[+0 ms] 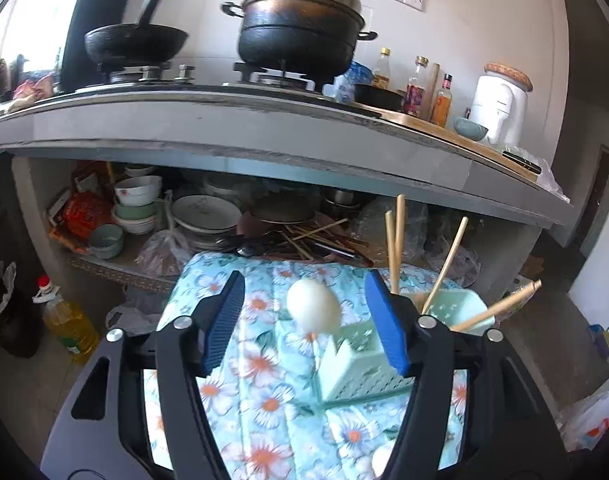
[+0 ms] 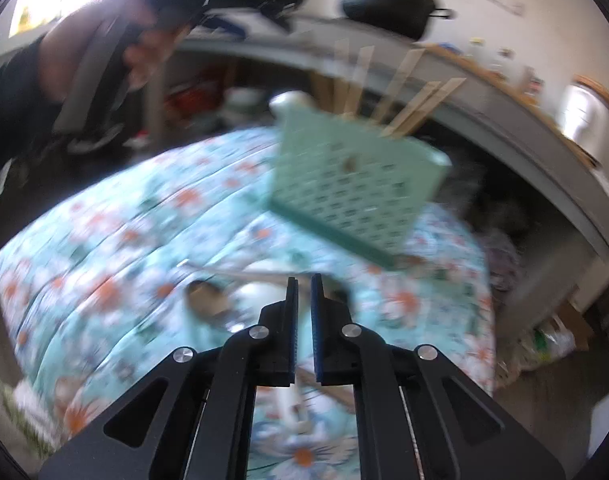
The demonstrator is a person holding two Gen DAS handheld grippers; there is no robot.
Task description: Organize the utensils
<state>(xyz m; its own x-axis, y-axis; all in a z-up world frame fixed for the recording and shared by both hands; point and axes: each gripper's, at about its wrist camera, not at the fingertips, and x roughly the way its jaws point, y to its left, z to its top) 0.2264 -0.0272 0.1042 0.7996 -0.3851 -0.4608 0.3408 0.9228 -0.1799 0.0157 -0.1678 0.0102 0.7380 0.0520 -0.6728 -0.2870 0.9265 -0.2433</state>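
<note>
Seemingly risky: left tool (image 1: 304,320) spread wide and empty, white spoon (image 1: 313,306) mid-frame barely seated, could topple from green holder (image 1: 360,364).

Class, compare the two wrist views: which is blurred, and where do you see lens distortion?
Left wrist view: mostly sharp, though the white spoon is slightly smeared; the counter edge bows from fisheye distortion. Right wrist view: motion blur smears the green holder and floral cloth; only the hand-held gripper stays crisp.
</note>
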